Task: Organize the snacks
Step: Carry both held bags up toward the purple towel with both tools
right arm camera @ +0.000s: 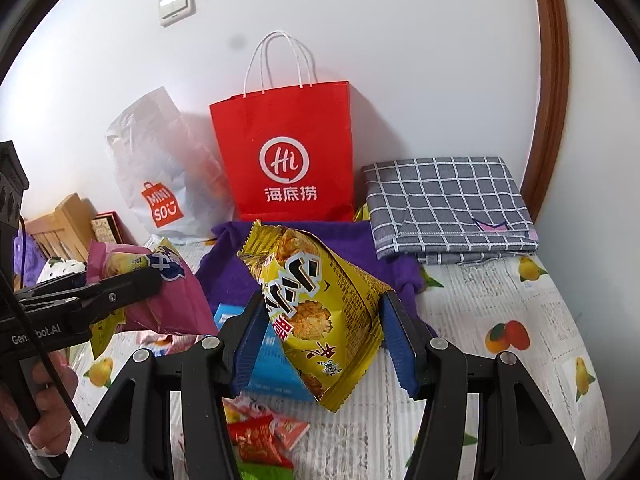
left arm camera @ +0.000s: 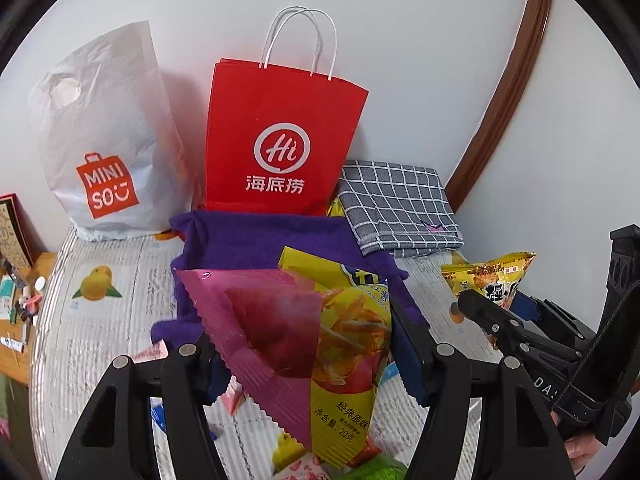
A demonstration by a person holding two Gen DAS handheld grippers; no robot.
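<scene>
In your left wrist view, your left gripper point(left arm camera: 308, 364) has its fingers about half apart, clamped on a pink and yellow chip bag point(left arm camera: 320, 344) at lower centre, above the fruit-print tablecloth point(left arm camera: 100, 320). A red paper bag point(left arm camera: 280, 144) stands at upper centre.

In your right wrist view, your right gripper point(right arm camera: 320, 344) is likewise half closed, pinching a yellow snack bag point(right arm camera: 320, 316) mid-frame, in front of a purple cloth point(right arm camera: 352, 248) and, at right, a folded checked cloth point(right arm camera: 448, 204).

Two held snack packets point(left arm camera: 320, 344), two bags point(left arm camera: 280, 140)
</scene>
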